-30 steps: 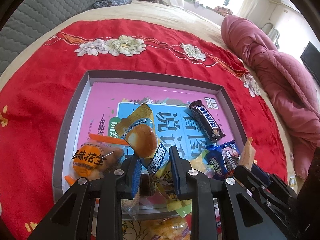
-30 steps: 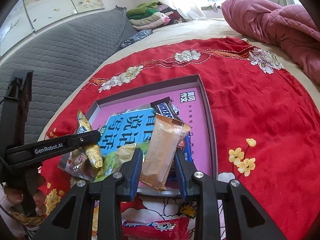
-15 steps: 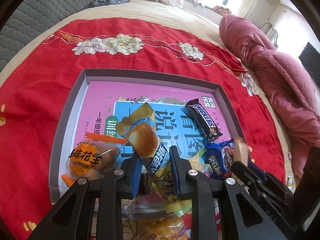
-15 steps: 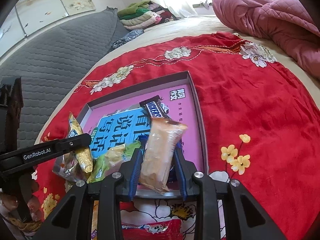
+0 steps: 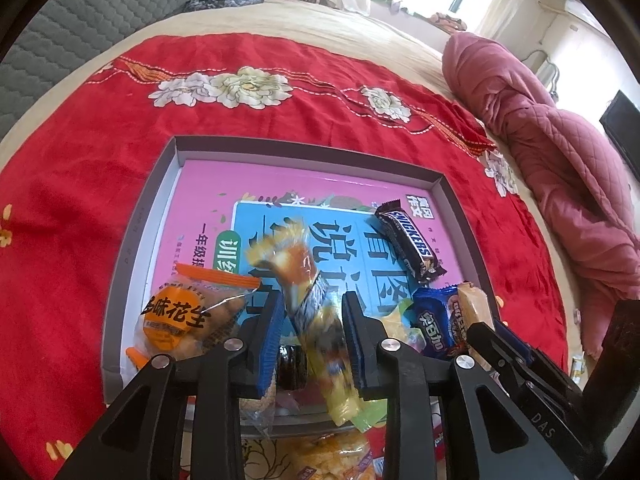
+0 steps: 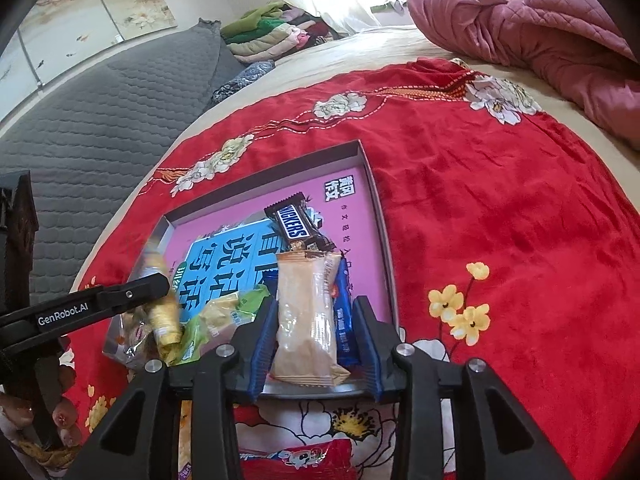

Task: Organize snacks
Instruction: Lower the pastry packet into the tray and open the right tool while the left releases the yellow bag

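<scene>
I am working over the grey tray (image 5: 132, 236) that sits on the red cloth (image 5: 72, 184) on a bed; both units point down at its near end. The left gripper (image 5: 314, 334) has just been opening its jaws; the yellow-and-blue packet (image 5: 316, 312) stands between the blue pads (image 5: 271, 336), smeared by motion, with a gap showing on its right side, so I judge the hold released and the packet dropping into the tray. The right gripper (image 6: 316, 342) has likewise just been opening; the tan packet (image 6: 306, 316) lies flat between its pads with a gap on both sides, resting at the tray's near right corner beside a blue biscuit packet (image 6: 344, 320). These wrappers should handle as light, crinkly and slippery film over crushable contents; I would take hold across the filled middle of a packet, not the thin crimped ends, with a moderate squeeze. The Snickers bar (image 5: 410, 246) looks firmer and lies further in, well clear of both grippers; the peanut bag (image 5: 180, 320) sits at the near left. The tray's near rim is hidden behind both grippers; more snacks below the frame are cut off; a dark round item under the left jaws cannot be identified.
</scene>
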### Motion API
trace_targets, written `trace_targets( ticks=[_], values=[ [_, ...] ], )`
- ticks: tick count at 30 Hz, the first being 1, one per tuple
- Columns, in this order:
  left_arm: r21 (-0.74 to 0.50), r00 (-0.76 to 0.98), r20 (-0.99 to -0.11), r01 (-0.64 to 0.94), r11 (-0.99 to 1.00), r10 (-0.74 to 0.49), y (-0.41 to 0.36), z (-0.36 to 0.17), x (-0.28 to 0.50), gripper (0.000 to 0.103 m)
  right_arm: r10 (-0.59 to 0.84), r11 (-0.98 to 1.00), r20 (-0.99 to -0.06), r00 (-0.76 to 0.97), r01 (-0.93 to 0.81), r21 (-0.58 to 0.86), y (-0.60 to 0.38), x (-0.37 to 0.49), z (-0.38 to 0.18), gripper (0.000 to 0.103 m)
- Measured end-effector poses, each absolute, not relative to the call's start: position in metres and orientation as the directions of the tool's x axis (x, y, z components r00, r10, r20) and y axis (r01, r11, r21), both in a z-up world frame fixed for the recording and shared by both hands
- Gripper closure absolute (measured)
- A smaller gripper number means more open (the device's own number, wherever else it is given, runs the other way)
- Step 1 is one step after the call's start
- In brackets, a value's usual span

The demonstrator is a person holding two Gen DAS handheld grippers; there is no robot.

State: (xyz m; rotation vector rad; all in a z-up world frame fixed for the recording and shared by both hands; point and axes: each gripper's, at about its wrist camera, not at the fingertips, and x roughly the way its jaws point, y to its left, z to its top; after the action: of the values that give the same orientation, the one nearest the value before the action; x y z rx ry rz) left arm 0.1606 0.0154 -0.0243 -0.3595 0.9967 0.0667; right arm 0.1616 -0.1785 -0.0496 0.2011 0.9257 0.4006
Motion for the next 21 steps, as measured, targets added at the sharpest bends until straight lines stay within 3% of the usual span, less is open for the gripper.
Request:
trace_targets(
  ticks=[21],
  values=[
    [-0.277,0.556,-0.823,-0.208,0.938,-0.119,0.0175,-0.0153,0.1562,0.054,0.412,0.911,-0.715,0.564,-0.255,0.324,-0.1791,0.1584,-0.043,0.058]
  ],
)
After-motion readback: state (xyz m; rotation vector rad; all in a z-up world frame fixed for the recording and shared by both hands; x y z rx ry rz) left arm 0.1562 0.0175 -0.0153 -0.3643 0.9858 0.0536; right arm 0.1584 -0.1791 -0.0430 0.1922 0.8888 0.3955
